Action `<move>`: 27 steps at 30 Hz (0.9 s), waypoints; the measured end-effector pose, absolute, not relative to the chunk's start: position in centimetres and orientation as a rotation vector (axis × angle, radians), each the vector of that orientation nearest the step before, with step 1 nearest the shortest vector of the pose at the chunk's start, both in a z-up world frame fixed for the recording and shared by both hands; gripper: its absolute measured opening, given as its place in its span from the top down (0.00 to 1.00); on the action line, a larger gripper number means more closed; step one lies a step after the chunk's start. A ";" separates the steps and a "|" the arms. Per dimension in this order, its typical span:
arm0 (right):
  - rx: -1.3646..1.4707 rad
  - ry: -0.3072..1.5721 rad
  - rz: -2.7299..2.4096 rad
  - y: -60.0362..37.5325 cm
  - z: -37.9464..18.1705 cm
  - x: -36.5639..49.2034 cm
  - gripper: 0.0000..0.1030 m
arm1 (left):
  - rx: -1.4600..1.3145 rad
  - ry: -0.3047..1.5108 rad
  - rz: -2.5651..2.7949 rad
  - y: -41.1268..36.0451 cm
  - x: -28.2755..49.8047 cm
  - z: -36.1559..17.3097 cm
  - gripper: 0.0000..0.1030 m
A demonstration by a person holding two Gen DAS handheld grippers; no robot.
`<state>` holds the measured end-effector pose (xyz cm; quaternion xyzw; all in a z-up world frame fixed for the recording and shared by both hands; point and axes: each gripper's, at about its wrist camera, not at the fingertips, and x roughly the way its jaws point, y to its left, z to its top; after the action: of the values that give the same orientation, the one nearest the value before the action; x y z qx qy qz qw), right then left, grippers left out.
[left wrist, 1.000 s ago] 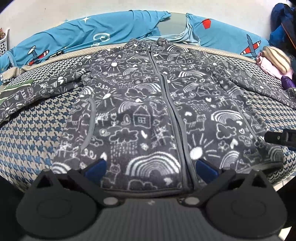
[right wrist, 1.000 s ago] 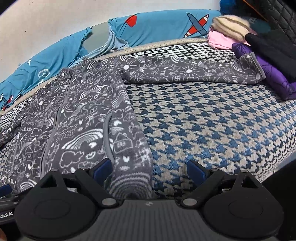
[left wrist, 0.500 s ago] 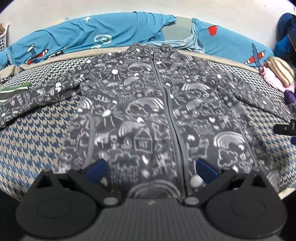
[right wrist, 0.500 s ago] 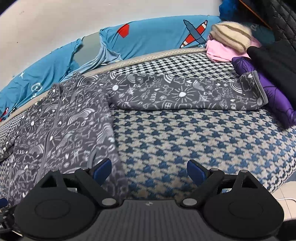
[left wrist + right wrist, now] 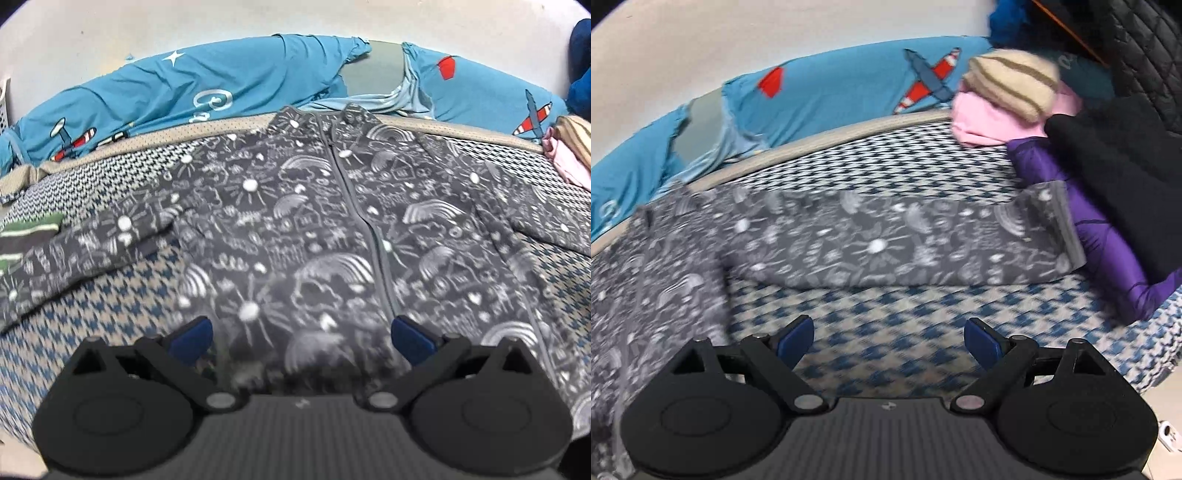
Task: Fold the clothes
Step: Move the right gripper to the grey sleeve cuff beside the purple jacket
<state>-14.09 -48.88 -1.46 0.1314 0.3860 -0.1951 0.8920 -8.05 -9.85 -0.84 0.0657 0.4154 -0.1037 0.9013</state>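
- Fuzzy grey fleece zip jacket with white doodle print (image 5: 314,236) lies flat, sleeves outspread, on the woven blue-and-beige houndstooth bed cover (image 5: 923,325).
- Left gripper (image 5: 301,336) hangs wide apart over the jacket, holding nothing.
- Right gripper (image 5: 888,341) is spread wide, empty, above the cover.

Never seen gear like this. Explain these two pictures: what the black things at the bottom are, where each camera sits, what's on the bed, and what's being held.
There is no robot here: a person holds a two-finger gripper in each hand, with a camera on each looking forward along its blue-tipped fingers. One picture shows the left gripper over a grey doodle-print zip jacket spread flat on the houndstooth bed cover. The other shows the right gripper near the jacket's outstretched sleeve, beside a pile of clothes. Both grippers are open and hold nothing.
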 end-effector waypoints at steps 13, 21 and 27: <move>0.345 0.818 -0.485 -52.8 -2.4 -13.3 0.14 | 0.112 0.878 -0.199 -8.8 -3.4 -2.0 0.00; 0.472 0.746 -0.492 -55.2 -2.0 -13.5 0.14 | 0.058 0.885 -0.196 -8.2 -2.9 -2.9 0.00; 0.627 0.700 -0.558 -58.8 -2.4 -14.3 0.15 | 0.018 0.880 -0.216 -7.8 -3.0 -2.7 0.00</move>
<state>-14.33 -58.83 -2.41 0.2982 0.3331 -0.2654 0.8542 -3.02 -7.83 -2.69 0.0086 0.4253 -0.1042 0.8990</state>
